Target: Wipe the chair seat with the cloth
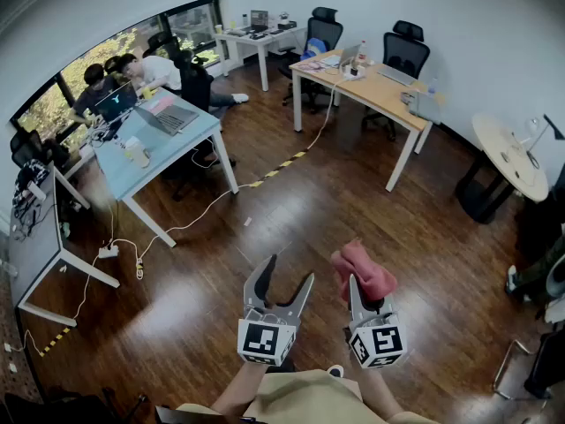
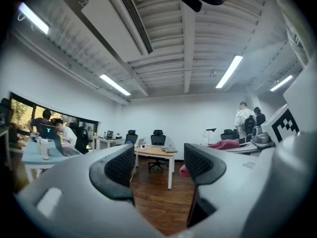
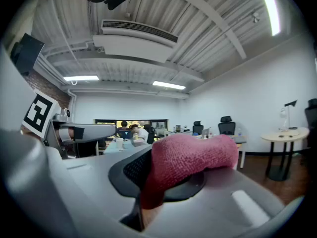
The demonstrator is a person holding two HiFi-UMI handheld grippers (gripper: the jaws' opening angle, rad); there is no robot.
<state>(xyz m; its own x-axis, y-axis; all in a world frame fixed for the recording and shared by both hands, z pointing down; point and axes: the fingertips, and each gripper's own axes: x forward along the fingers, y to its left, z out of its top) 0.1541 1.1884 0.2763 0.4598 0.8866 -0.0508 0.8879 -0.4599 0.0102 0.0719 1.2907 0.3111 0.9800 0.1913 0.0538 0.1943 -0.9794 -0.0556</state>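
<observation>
A red cloth (image 1: 363,269) is bunched between the jaws of my right gripper (image 1: 360,291), which is shut on it; in the right gripper view the cloth (image 3: 190,157) fills the gap of that gripper (image 3: 168,178). My left gripper (image 1: 289,272) is held beside it at the bottom middle of the head view, open and holding nothing. In the left gripper view its pads (image 2: 117,169) stand wide apart, with the cloth (image 2: 225,144) showing to the right. Two black office chairs (image 1: 322,30) (image 1: 405,53) stand far off behind a wooden desk. Both grippers hang above bare wood floor, far from any chair.
A wooden desk (image 1: 388,98) stands ahead, a blue table (image 1: 150,153) with laptops to the left, a white desk (image 1: 259,41) at the back, and a round table (image 1: 509,155) at the right. People sit by the window. Cables (image 1: 190,223) and striped tape cross the floor.
</observation>
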